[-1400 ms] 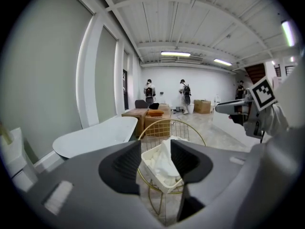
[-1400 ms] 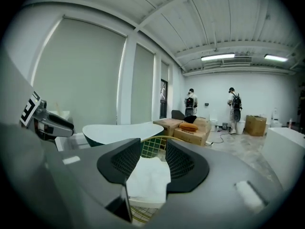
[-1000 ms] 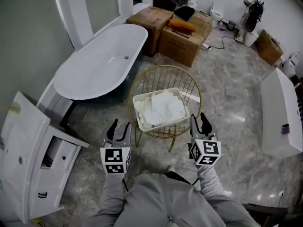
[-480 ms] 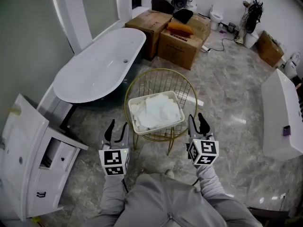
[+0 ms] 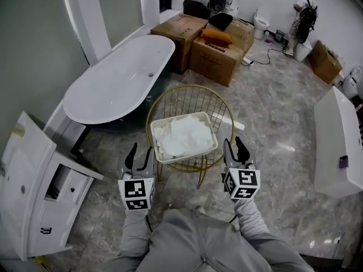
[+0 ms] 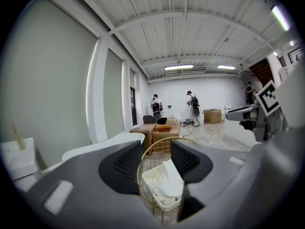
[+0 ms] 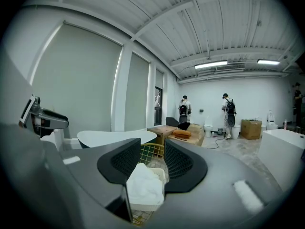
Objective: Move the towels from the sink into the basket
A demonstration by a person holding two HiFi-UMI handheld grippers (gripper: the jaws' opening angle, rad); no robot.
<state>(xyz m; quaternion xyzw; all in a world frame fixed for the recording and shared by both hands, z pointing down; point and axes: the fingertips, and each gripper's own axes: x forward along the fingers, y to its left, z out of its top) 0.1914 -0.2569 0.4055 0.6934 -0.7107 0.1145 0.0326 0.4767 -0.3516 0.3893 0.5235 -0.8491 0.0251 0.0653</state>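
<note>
A white basket (image 5: pixel 187 155) heaped with white towels (image 5: pixel 182 135) rests on the seat of a gold wire chair (image 5: pixel 190 98). My left gripper (image 5: pixel 139 154) hovers just short of the basket's near left corner, open and empty. My right gripper (image 5: pixel 233 149) hangs beside the near right corner, also open with nothing in it. In the left gripper view the towels (image 6: pixel 167 180) and basket (image 6: pixel 164 205) show in the distance between the jaws of the left gripper (image 6: pixel 155 163). The right gripper view frames the towels (image 7: pixel 143 185) the same way, past the right gripper (image 7: pixel 151 159).
A white bathtub (image 5: pixel 122 78) stands behind the chair on the left. A white vanity cabinet (image 5: pixel 28 191) with an open door is at the near left. Cardboard boxes (image 5: pixel 218 50) are stacked at the back, a white counter (image 5: pixel 340 146) runs along the right, and a person (image 5: pixel 304 7) stands far off.
The basket and chair have slid slightly left in the head view as the viewpoint and both grippers shifted a little. Both pairs of jaws stand as wide as before, still empty.
</note>
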